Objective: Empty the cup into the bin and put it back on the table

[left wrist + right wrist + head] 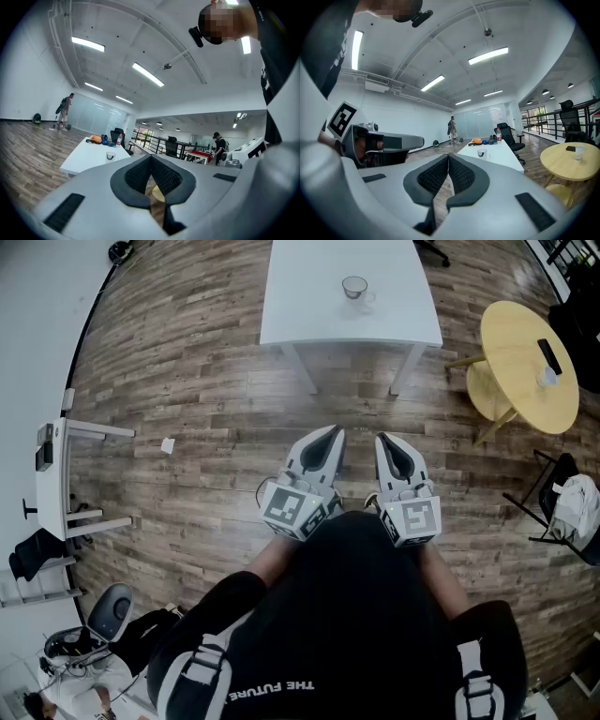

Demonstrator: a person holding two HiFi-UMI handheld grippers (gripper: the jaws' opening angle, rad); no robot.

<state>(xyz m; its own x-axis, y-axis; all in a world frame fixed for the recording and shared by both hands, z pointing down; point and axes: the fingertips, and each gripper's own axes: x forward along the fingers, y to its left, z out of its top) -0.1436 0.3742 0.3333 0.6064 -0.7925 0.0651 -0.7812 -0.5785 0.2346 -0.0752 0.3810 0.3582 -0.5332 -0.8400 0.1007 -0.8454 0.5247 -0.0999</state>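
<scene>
Both grippers are held close in front of the person's body, side by side and pointing level toward the far end of the room. The left gripper (329, 434) has its jaws pressed together with nothing between them, as its own view (151, 161) shows, and the right gripper (386, 440) is likewise closed and empty (448, 160). The cup (355, 288) – a clear one with a handle – stands upright near the middle of the white table (281, 326), far ahead of the jaws and well apart from both. It also shows small in the left gripper view (110, 156) and the right gripper view (482, 153). At the far end of that table (502, 158) lie an orange object (476, 140) and a bottle (498, 134). To the right stands a round yellow table (514, 348) bearing a dark flat object (549, 356) and a small white cup (548, 378). A small white object (168, 445) lies on the wooden floor (187, 381) to the left – too small to identify.
</scene>
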